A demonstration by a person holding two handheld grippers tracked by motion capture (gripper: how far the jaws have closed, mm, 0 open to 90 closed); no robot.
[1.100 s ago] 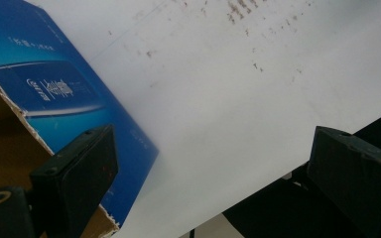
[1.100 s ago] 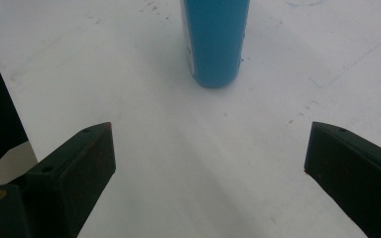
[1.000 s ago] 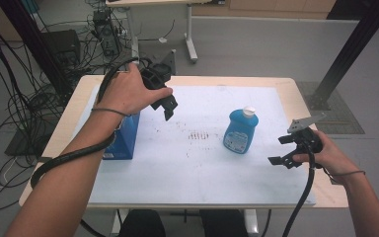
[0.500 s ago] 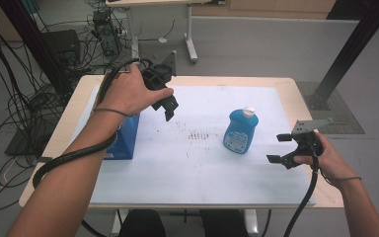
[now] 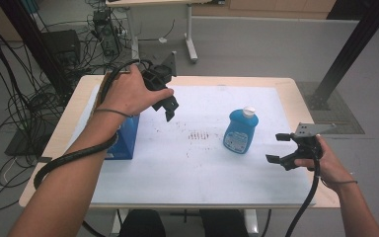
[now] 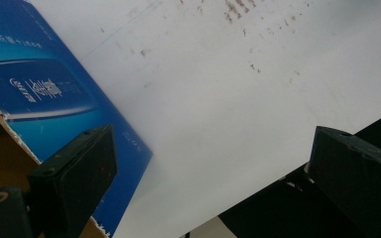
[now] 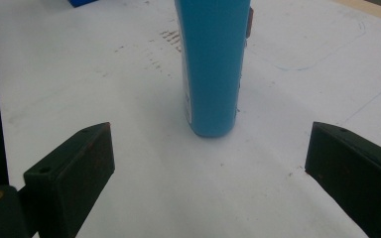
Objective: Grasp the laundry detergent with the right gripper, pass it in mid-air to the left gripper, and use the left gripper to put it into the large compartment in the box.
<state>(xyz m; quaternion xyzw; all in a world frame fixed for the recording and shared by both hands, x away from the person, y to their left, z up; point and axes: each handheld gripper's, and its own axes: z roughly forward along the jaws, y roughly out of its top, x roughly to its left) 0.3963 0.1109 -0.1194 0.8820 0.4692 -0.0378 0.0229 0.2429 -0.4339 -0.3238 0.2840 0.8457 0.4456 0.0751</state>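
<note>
Bottle [image 5: 241, 131] upright, centre-right of high view. Right gripper [image 5: 282, 149] wide open, empty, just right of it. Left gripper [image 5: 169, 106] open, empty, above box [image 5: 126, 136]. Risk: off-centre approach, jaw knocking bottle over.

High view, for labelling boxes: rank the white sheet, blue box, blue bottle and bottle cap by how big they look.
1. white sheet
2. blue box, partly behind the forearm
3. blue bottle
4. bottle cap
</note>
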